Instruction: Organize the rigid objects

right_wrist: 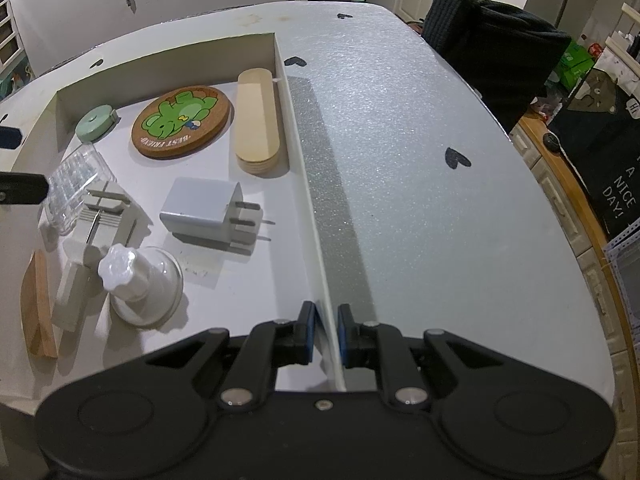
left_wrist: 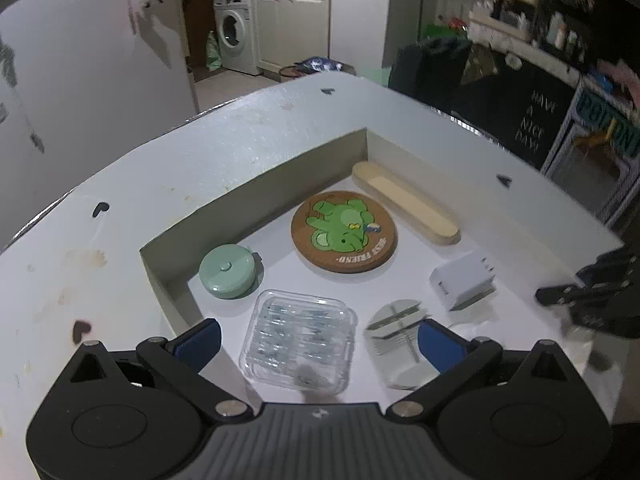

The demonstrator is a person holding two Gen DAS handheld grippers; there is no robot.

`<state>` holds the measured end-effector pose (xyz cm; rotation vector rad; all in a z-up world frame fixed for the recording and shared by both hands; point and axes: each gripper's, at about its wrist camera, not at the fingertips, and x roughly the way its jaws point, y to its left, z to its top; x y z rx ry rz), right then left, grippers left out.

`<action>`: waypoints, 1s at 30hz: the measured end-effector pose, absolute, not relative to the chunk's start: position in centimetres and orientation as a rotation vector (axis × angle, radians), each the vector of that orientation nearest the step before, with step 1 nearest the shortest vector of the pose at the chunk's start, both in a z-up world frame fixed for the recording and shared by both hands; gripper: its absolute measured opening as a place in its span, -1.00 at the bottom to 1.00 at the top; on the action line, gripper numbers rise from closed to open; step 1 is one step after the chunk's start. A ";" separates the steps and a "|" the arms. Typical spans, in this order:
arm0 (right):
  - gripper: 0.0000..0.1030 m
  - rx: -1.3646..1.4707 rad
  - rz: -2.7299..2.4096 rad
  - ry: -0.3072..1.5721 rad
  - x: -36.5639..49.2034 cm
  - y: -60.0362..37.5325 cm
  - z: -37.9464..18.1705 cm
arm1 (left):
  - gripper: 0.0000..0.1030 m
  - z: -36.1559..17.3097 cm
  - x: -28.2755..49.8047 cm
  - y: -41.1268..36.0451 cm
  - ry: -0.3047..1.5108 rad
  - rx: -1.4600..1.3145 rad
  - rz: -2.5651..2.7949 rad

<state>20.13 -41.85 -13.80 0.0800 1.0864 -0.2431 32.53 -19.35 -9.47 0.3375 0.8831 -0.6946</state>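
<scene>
Right tool [right_wrist: 324, 330] pinched nearly shut on the thin side wall of a shallow white box [right_wrist: 308, 184], blue pads either side of the card. Left tool [left_wrist: 318, 338] spread wide, gripping nothing, poised over a clear plastic case [left_wrist: 301, 340] at the near edge of the box. Inside the box: round green case [left_wrist: 227, 272], cork coaster [left_wrist: 344, 230] with a green cartoon animal, long wooden block [left_wrist: 404, 202], white plug adapter [right_wrist: 208, 208], and a white knob on a round base [right_wrist: 138, 280] (beside it a ribbed white piece, hard to name). Small wooden wedge [right_wrist: 36, 306] off at the left. Underneath, a white worktop [right_wrist: 420, 152] with a grainy sheen, stained in places, dotted with black hearts. Beyond, a washing machine [left_wrist: 236, 32], pale cabinets, cluttered shelves.
</scene>
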 end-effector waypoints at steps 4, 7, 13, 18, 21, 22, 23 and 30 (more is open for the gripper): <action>-0.74 0.073 -0.240 1.088 20.3 -41.8 -13.8 | 1.00 -8.4 31.5 -18.4 0.869 0.262 -0.674; -0.74 0.064 -0.234 1.089 20.3 -41.8 -13.8 | 1.00 -7.6 30.7 -17.2 0.865 0.185 -0.646; -0.74 0.063 -0.228 1.083 20.1 -41.8 -13.8 | 1.00 -6.6 28.6 -15.0 0.866 0.101 -0.558; -0.75 0.059 -0.221 1.079 20.0 -41.9 -13.8 | 1.00 -5.9 26.5 -13.1 0.863 0.035 -0.486; -0.75 0.057 -0.218 1.075 19.8 -41.9 -13.8 | 1.00 -5.7 25.4 -12.4 0.859 0.002 -0.449; -0.75 0.056 -0.217 1.075 19.8 -41.9 -13.7 | 1.00 -5.6 25.1 -12.2 0.858 -0.008 -0.438; -0.75 0.055 -0.215 1.074 19.8 -41.9 -13.7 | 1.00 -5.5 24.9 -12.0 0.856 -0.014 -0.429; -0.76 0.049 -0.203 1.076 19.8 -41.9 -13.6 | 1.00 -5.4 23.4 -11.6 0.862 -0.027 -0.347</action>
